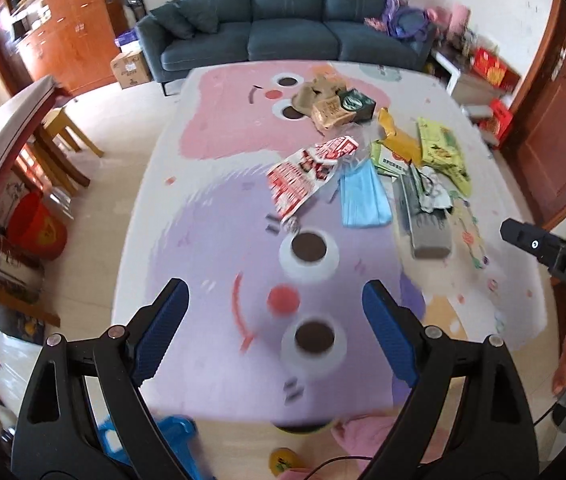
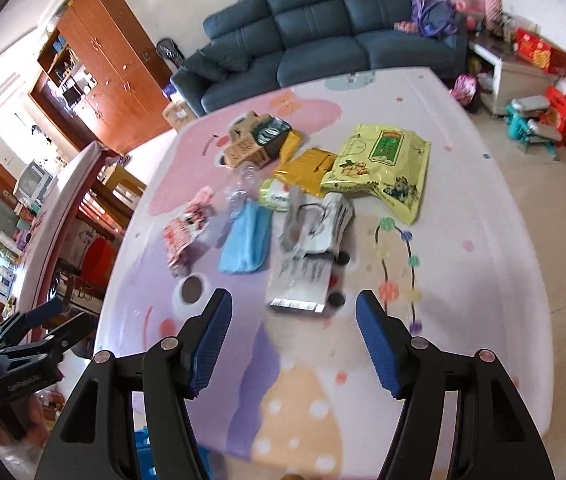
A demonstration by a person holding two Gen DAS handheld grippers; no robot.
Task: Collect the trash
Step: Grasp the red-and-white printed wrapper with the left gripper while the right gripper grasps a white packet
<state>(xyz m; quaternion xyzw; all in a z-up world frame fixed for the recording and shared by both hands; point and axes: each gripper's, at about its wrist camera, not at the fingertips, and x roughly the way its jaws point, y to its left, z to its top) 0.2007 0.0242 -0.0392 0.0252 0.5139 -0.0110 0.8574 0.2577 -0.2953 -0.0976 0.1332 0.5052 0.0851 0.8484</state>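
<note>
Overhead, the left gripper [image 1: 275, 312] and right gripper [image 2: 293, 320] both hover with blue pads spread apart, holding nothing, above a pastel cartoon mat [image 2: 483, 240]. Trash lies clustered at the mat's middle: one silver pouch [image 2: 303, 280] lengthwise toward the camera, one blue wrapper [image 2: 247, 240] beside it, one red-and-white wrapper [image 1: 303, 172], one yellow-green bag [image 2: 387, 164], one gold packet [image 2: 307, 168].

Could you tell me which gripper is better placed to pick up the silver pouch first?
Right. The right gripper is open with the silver pouch just ahead between its fingers; the left gripper faces bare mat.
</note>
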